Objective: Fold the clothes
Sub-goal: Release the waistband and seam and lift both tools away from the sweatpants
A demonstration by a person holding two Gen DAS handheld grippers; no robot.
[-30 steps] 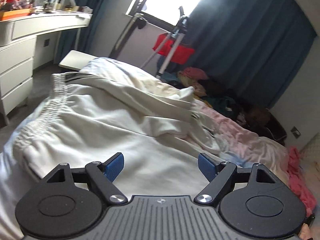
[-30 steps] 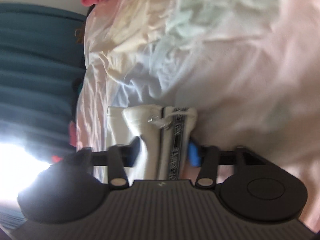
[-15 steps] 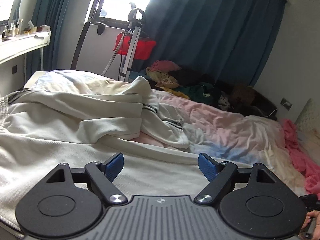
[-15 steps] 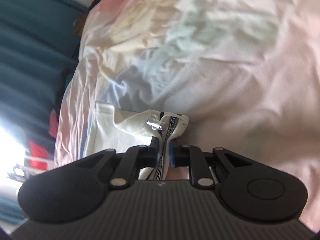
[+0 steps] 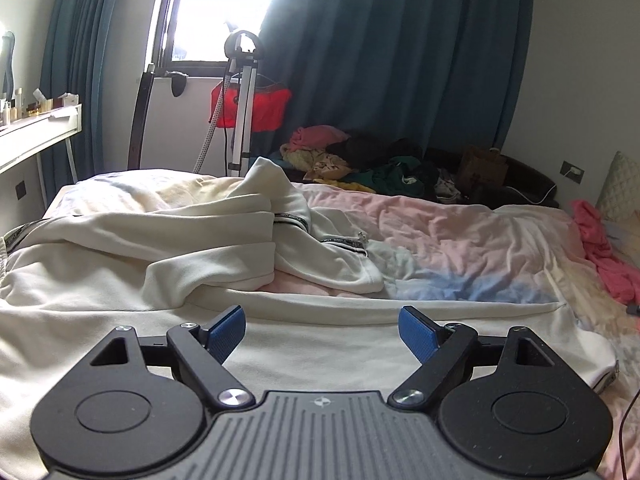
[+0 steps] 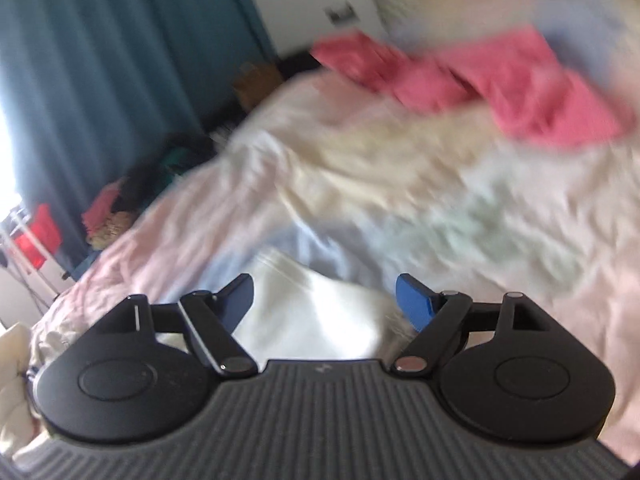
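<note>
A white garment with black-and-white printed tape lies rumpled on the bed's pastel sheet. One part is bunched at the left and another lies flat under my left gripper. That gripper is open and empty, just above the flat part. My right gripper is open, and a white cloth end lies between and below its fingers, not pinched. The right wrist view is motion-blurred.
A pink garment lies at the bed's right side, also in the right wrist view. A clothes pile sits beyond the bed by dark curtains. A steamer stand with red cloth stands by the window. A white desk is at left.
My right gripper closed on the taped edge of the white garment, then opened and swung up toward the pillow end. My left gripper stayed open and its view turned right along the bed.
</note>
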